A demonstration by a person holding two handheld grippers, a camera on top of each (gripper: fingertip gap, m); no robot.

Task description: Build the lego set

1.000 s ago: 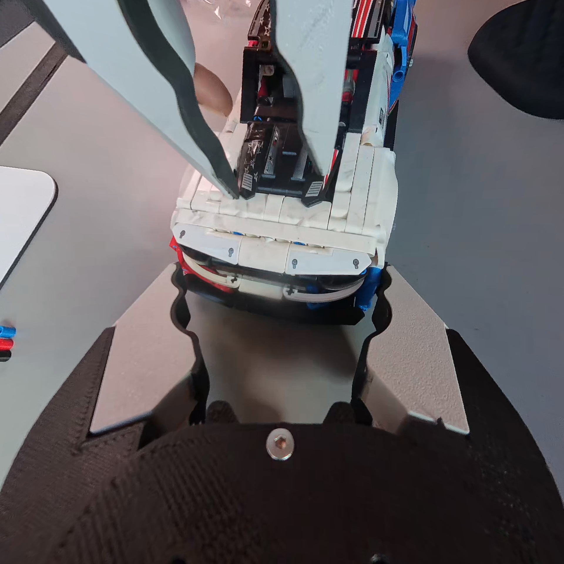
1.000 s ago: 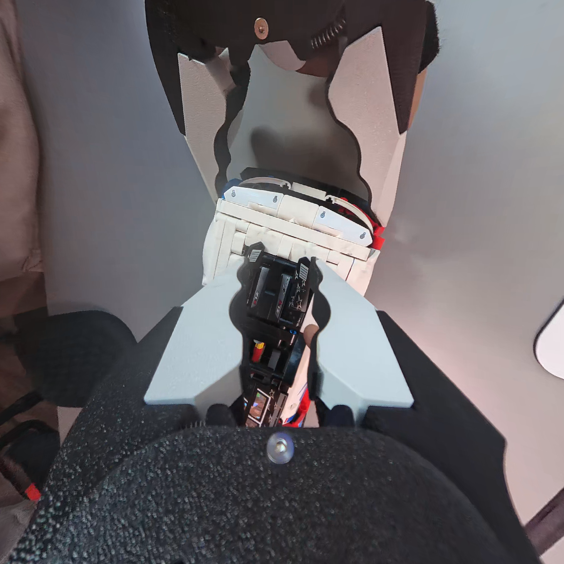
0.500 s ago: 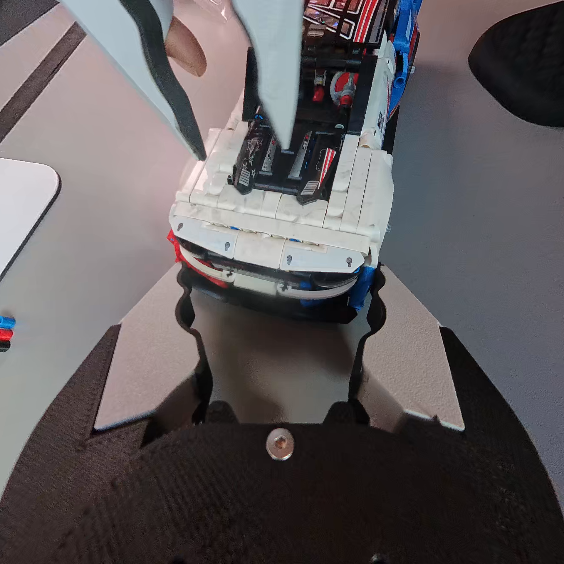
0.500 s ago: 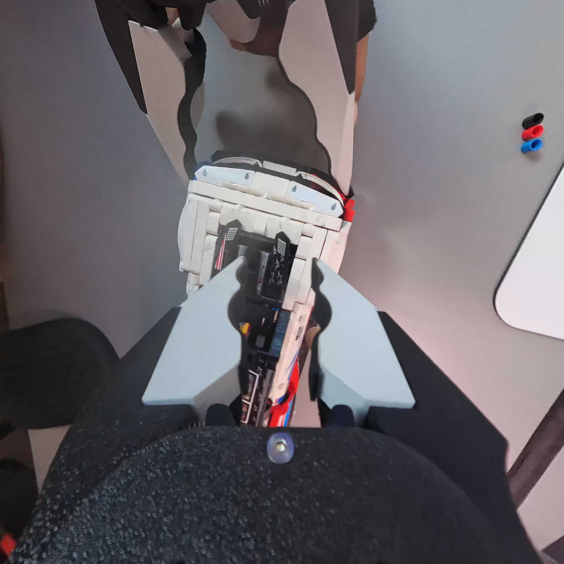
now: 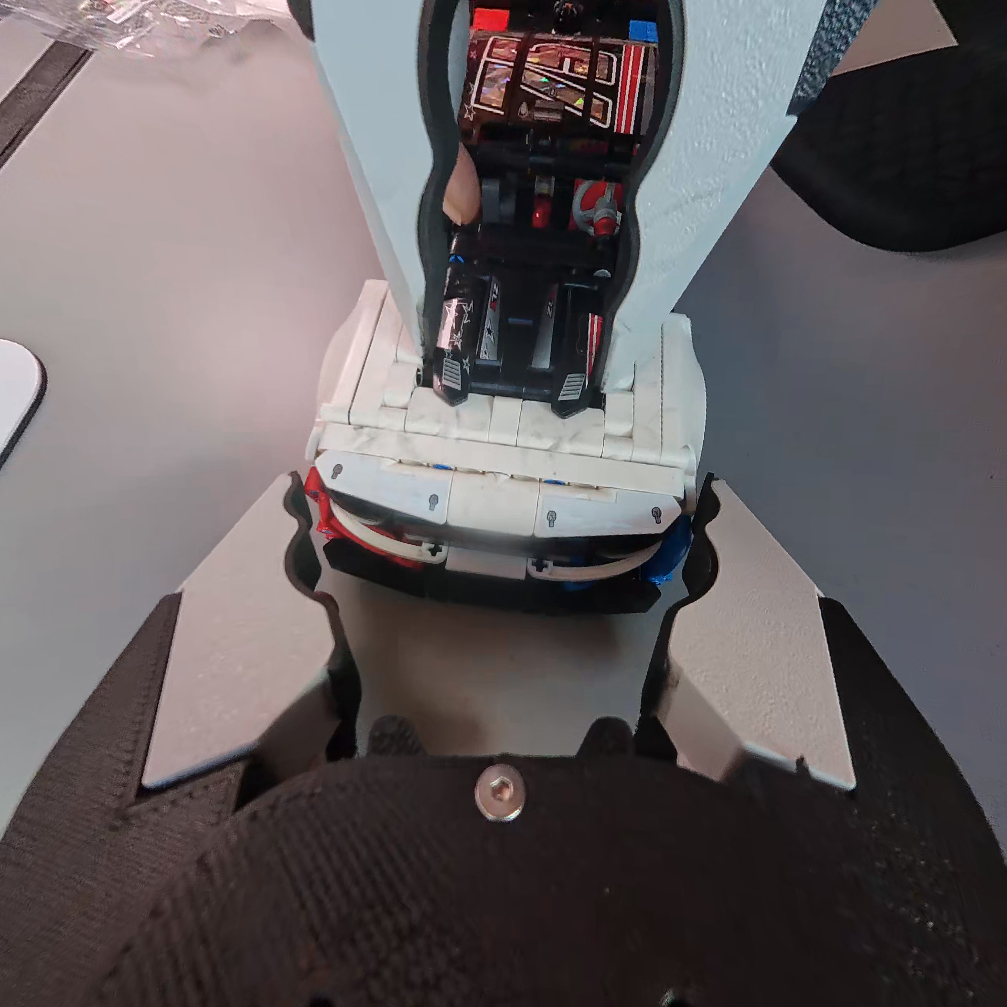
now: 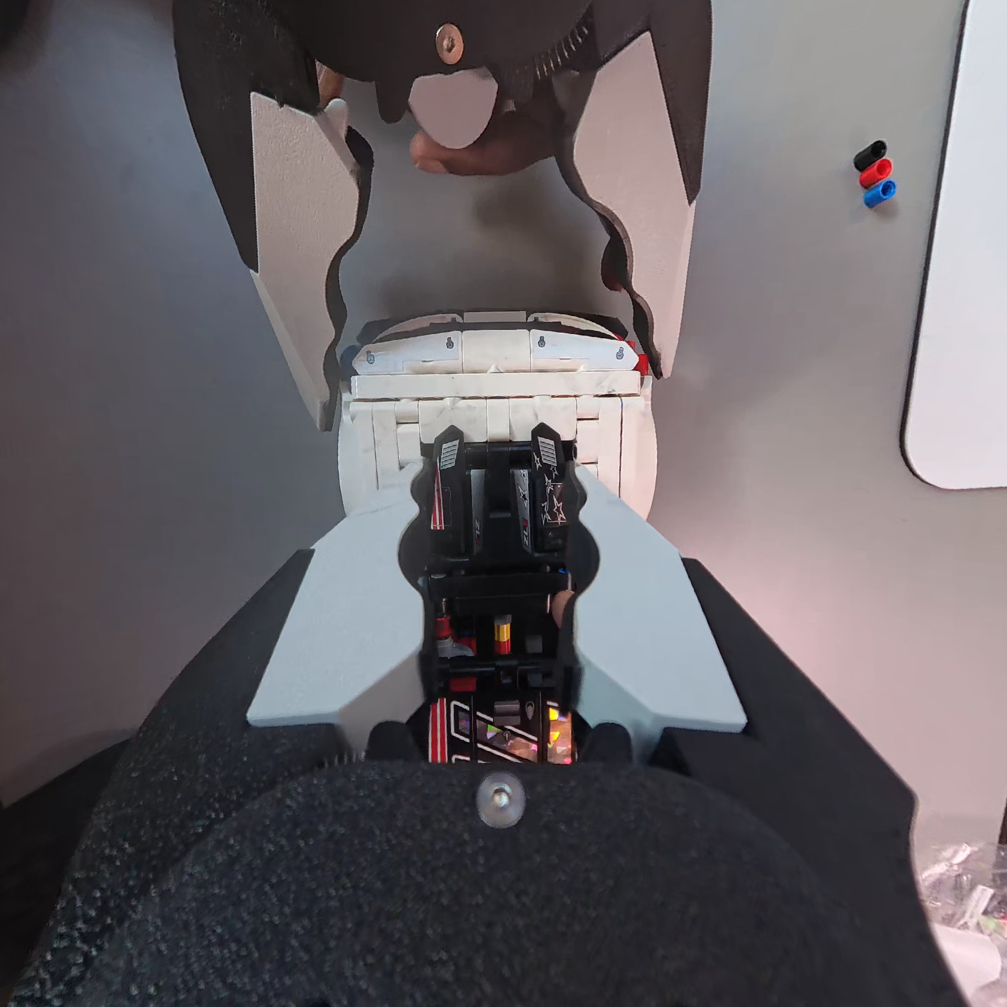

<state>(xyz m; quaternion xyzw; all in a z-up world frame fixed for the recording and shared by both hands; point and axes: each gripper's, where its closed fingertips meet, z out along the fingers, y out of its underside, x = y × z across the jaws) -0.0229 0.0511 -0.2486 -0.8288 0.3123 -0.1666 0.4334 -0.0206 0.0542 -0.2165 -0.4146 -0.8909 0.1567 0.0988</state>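
Observation:
A lego car (image 5: 507,436) with a white nose and a black stickered middle section (image 5: 512,338) stands on the grey table, its nose toward the left wrist camera. My left gripper (image 5: 501,507) has its grey fingers against the red and blue corners of the front bumper and holds the nose. It shows at the top of the right wrist view (image 6: 490,392). My right gripper (image 6: 496,474), with light blue fingers, reaches over the roof and is closed on the black middle section (image 6: 501,507). It also shows in the left wrist view (image 5: 523,359). A person's fingertip (image 5: 463,190) shows beside the cockpit.
Three small pins, black, red and blue (image 6: 874,174), lie next to a white board (image 6: 970,272), whose corner shows in the left wrist view (image 5: 16,392). Clear plastic bags (image 5: 136,27) lie at the back. A black rounded thing (image 5: 899,163) sits at the table's right. Only a small space, under 4 cm, lies between the two pairs of fingers. About 20 cm separates my left fingertips from the black rounded thing (image 5: 899,163).
My right gripper, lifted off to one side half a second ago, is back down and centred around the black middle section. My left gripper stays at the car's nose.

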